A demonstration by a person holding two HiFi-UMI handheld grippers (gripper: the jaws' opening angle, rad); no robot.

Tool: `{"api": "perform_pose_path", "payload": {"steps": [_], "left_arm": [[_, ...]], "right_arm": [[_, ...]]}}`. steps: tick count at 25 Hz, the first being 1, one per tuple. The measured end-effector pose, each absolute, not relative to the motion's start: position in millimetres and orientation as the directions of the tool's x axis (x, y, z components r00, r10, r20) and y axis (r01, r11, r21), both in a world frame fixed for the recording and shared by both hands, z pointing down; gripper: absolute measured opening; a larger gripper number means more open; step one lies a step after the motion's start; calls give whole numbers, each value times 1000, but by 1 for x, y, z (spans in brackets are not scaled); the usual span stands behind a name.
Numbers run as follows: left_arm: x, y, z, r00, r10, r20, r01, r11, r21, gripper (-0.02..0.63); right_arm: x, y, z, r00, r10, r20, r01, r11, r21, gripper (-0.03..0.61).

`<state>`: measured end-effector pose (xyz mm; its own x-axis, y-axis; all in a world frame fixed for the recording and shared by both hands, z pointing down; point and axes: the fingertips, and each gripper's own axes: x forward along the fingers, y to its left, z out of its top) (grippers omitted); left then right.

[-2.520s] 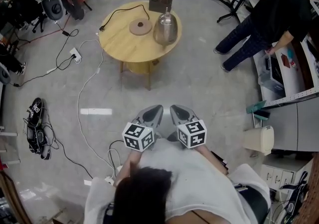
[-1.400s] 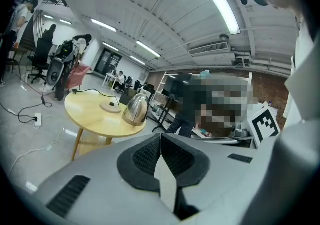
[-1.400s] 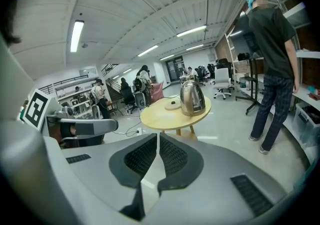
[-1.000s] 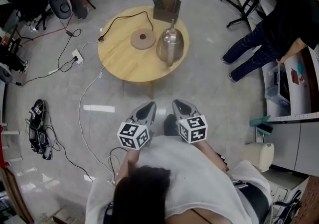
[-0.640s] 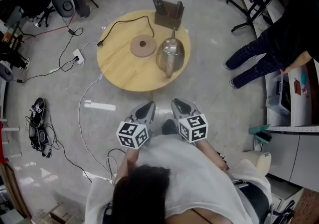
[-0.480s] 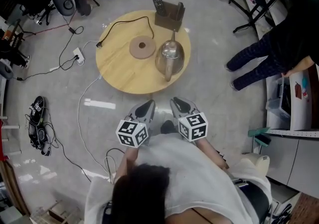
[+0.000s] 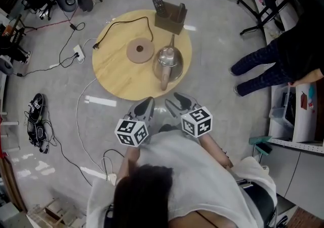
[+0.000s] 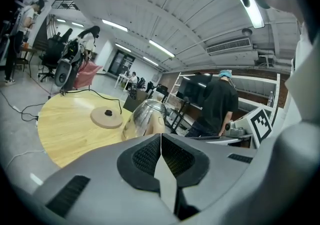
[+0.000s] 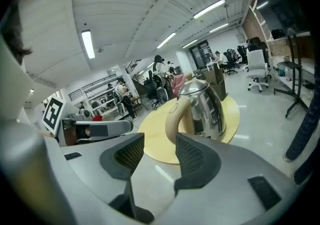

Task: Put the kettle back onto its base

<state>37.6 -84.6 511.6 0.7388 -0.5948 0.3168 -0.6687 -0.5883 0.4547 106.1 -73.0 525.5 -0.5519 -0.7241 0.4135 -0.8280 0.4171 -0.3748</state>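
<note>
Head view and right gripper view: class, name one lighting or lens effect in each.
Right gripper view: the wide-angle lens bows the ceiling light strips and blackens the corners; the kettle mirrors the room. Head view: a bright glare streak lies on the floor beside the table.

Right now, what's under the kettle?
The kettle stands on the round table, beside its base and apart from it. The patch directly beneath is covered.

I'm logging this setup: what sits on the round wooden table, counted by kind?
Kettle: 1
Kettle base: 1
Black cord: 1
Brown holder box: 1
Total: 4, not counting what stands inside the box.
</note>
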Motion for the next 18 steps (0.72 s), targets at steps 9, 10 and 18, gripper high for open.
{"api": "perform_pose_path", "payload": {"steps": [9,10,18], "left_arm": [[45,-104,517,688,-648,327,-714,-521,468,26],[46,-106,517,684,-650,329,-717,-518,467,27],[35,-122,515,645,-690,328,-745,-474,469,26]], "right_arm": [[111,-100,535,-631,-670,392,-770,478,-423,210],[109,-102,535,-646,-657,389,-758,489,-432,212],[110,-125,544,-663,-628,407,-747,528,-404,219]]}}
